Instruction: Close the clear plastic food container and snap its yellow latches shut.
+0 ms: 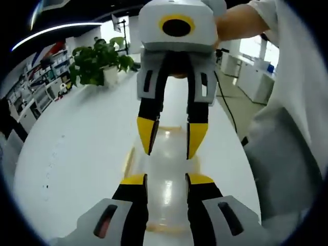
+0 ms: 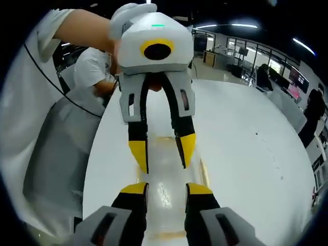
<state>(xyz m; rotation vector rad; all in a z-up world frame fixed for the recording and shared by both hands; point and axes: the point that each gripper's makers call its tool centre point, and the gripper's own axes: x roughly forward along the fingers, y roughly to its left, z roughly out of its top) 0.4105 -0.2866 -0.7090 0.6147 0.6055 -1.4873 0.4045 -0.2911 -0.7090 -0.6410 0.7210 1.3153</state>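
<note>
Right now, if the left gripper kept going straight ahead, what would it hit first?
Probably the container, lying between and ahead of the left gripper's jaws; beyond it, the right gripper faces back. Depth is unclear.

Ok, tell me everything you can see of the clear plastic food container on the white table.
The clear plastic food container is a long, rounded box with a glossy see-through lid that catches glare and a yellowish rim or latch strip along its edges. It lies flat on the white table, lid down on top. Whether the latches are snapped cannot be told. The left hand-held gripper and the right hand-held gripper face each other from its two ends, jaws apart above it; contact is unclear.
</note>
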